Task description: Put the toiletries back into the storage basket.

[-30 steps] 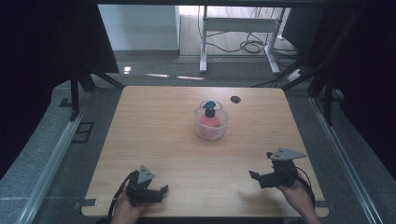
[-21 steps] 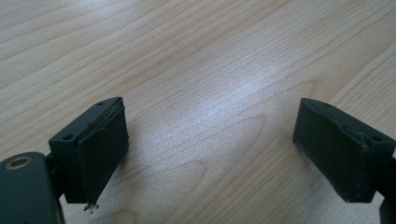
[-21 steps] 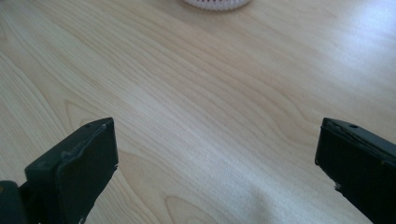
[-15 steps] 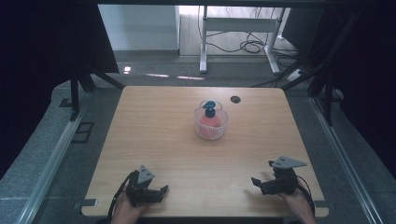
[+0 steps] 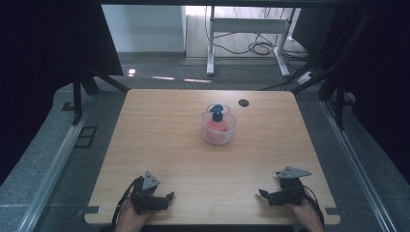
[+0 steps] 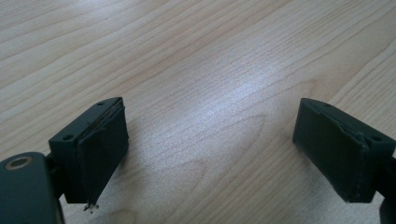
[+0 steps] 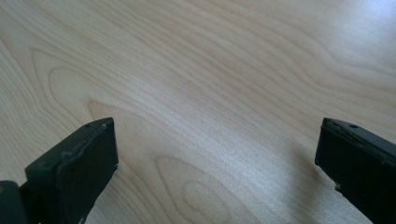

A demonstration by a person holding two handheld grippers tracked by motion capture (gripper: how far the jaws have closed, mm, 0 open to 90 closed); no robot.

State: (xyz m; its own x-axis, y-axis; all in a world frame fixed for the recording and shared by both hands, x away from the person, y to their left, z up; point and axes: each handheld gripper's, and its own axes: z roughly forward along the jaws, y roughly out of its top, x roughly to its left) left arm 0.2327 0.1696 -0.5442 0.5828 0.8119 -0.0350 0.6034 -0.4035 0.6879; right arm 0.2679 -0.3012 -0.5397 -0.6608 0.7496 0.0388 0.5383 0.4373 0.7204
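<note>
A light wooden table (image 5: pixel 159 145) stands on a grey floor (image 5: pixel 48 159); beyond its far edge, white desk legs (image 5: pixel 211 43) and loose cables (image 5: pixel 251 47) show. Near the table's far middle sits a clear plastic container (image 5: pixel 219 128) holding something red, a dark blue knob on top. A small black hole (image 5: pixel 243 102) lies just right of it. The left gripper (image 5: pixel 159 200) and right gripper (image 5: pixel 267 195) rest at the near edge, well apart from the container, jaws spread wide over bare wood.

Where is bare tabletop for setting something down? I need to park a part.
Free: the wide strip between the left gripper and right gripper, and both sides of the clear bowl. Tightest spot: behind the bowl, by the dark hole in the table.
</note>
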